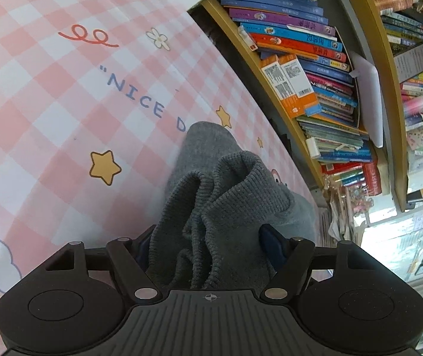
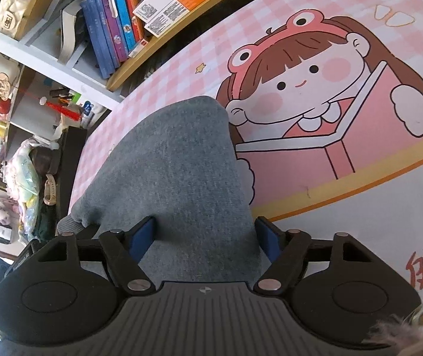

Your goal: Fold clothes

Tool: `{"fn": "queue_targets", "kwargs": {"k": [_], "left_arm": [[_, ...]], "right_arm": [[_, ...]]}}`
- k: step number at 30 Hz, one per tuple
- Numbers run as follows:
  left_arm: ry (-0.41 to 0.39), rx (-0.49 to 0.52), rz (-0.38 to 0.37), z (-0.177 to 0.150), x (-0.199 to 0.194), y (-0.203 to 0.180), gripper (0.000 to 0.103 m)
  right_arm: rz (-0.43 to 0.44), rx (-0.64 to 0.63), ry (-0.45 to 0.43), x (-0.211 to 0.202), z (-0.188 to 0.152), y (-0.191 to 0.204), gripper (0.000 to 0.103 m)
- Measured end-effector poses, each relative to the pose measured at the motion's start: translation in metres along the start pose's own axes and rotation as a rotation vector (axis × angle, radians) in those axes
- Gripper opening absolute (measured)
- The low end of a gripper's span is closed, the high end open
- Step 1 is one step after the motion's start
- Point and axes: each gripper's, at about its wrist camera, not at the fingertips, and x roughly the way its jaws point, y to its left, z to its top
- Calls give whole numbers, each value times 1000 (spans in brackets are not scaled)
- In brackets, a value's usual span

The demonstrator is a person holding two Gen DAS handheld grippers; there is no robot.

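A grey knitted garment (image 1: 211, 178) lies on a pink checked tablecloth (image 1: 48, 103). In the left wrist view its ribbed hem is bunched between the blue pads of my left gripper (image 1: 208, 237), which is shut on it. In the right wrist view the same grey garment (image 2: 175, 163) stretches flat away from my right gripper (image 2: 205, 231). Its blue pads (image 2: 143, 234) sit on either side of the cloth, which fills the gap between them, so it is shut on the garment. The fingertips are partly hidden by fabric.
A wooden bookshelf (image 1: 285, 112) packed with books runs along the table's far edge. It also shows in the right wrist view (image 2: 140, 59). The tablecloth (image 2: 330, 103) carries a cartoon girl print. Cluttered shelves (image 2: 18, 118) stand at the left.
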Motion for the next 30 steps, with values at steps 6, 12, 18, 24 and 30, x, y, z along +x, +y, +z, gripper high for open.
{"fn": "queue_targets", "kwargs": {"k": [6,12,18,24,30], "left_arm": [[4,57,-12,-2,-3,-12,56],[18,145,-31,-7,-4,-31,53],[27,182,-43,-5,-2,-43,53],[14,176,-75,6,1,-52,53],[1,191,-108,24,12,-68,53]], "right_arm": [[-13,-129,-3,-9,-4,17,42],[-56,-188,-44,-21,-7,22,35],[-60,-217,-84,-31,-5,25,33],[-40,-224,-118,-39,5,28,31],[-24,-245,-153,-43,30,33,31]]}}
